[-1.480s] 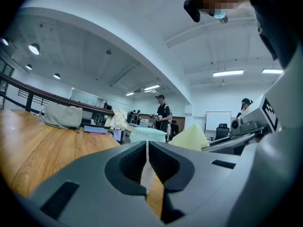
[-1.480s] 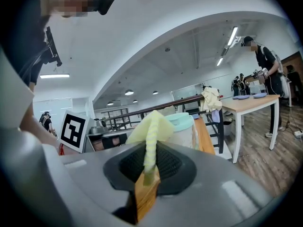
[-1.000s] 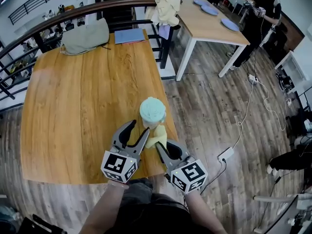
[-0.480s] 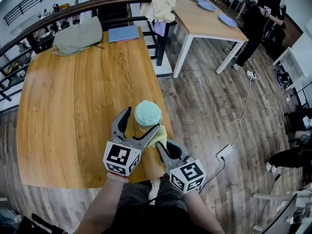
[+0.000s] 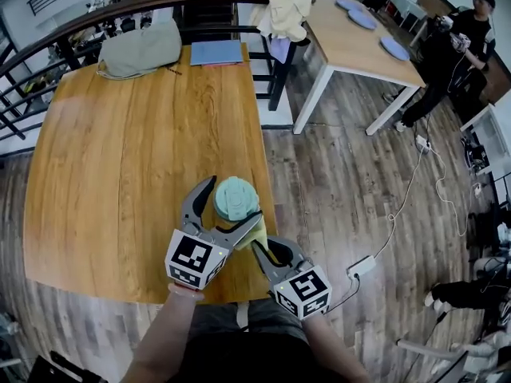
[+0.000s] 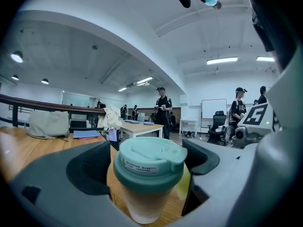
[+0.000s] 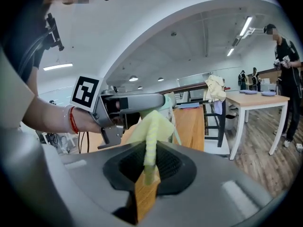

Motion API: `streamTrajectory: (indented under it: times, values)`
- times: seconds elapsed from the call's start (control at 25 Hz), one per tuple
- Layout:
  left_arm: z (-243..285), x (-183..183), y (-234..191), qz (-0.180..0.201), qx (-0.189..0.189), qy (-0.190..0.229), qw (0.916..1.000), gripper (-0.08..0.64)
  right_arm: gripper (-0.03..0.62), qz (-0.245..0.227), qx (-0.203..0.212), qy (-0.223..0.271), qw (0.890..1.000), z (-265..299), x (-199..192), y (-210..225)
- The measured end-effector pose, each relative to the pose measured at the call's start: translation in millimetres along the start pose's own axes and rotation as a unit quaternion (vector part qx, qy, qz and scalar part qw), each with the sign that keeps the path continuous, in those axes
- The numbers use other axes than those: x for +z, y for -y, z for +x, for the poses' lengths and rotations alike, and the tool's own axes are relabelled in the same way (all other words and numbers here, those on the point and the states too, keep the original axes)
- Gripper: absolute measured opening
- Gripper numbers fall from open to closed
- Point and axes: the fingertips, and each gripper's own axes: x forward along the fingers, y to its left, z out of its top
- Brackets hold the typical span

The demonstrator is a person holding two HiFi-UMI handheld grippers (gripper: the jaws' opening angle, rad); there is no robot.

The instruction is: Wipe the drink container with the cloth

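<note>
A paper cup with a mint-green lid (image 5: 236, 198) stands upright near the right front edge of the wooden table (image 5: 120, 158). My left gripper (image 5: 233, 202) straddles it, one jaw on each side, and the jaws are opening. In the left gripper view the cup (image 6: 149, 174) sits between the pads with small gaps on both sides. My right gripper (image 5: 260, 244) is just behind and right of the cup, shut on a yellow cloth (image 5: 257, 234). The cloth (image 7: 154, 126) sticks up from the shut jaws towards the cup.
A grey bag (image 5: 142, 50) and a blue folder (image 5: 217, 52) lie at the table's far edge by a curved railing. A second table (image 5: 359, 46) with plates stands at the back right, with a person (image 5: 459, 46) beside it. Cables and a power strip (image 5: 361, 266) lie on the floor.
The left gripper was narrower and beside the cup at its near left. It has widened and moved forward, and its jaws now stand round the cup. The right gripper keeps the cloth.
</note>
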Motion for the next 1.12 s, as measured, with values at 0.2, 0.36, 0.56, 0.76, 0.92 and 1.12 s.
streamTrajectory:
  times: [0.2, 0.36, 0.56, 0.76, 0.92, 1.12]
  values:
    - [6.3, 0.0, 5.5, 0.006, -0.043, -0.01, 0.999, 0.459, 0.046, -0.004, 0.022, -0.009, 1.0, 2.4, 3.4, 5.3]
    - [10.0, 1.3, 9.8, 0.029, -0.087, -0.021, 0.9955, 0.459, 0.046, -0.005, 0.031, -0.009, 0.999, 5.4, 6.4, 6.5]
    - [10.5, -0.4, 12.8, 0.053, -0.138, -0.025, 0.9887, 0.459, 0.046, -0.004, 0.034, -0.006, 0.999, 7.7, 8.7, 6.6]
    - [9.4, 1.2, 4.1, 0.031, -0.15, -0.015, 0.9881, 0.46, 0.046, 0.008, 0.028, 0.009, 1.0, 9.8, 16.0, 10.2]
    - [12.7, 5.3, -7.6, -0.002, -0.141, -0.002, 0.99, 0.46, 0.046, 0.007, 0.023, 0.018, 1.0, 18.3, 27.0, 10.8]
    - [16.1, 7.4, -23.8, -0.04, -0.128, 0.015, 0.9908, 0.46, 0.046, 0.0, 0.01, 0.009, 1.0, 37.2, 43.1, 14.1]
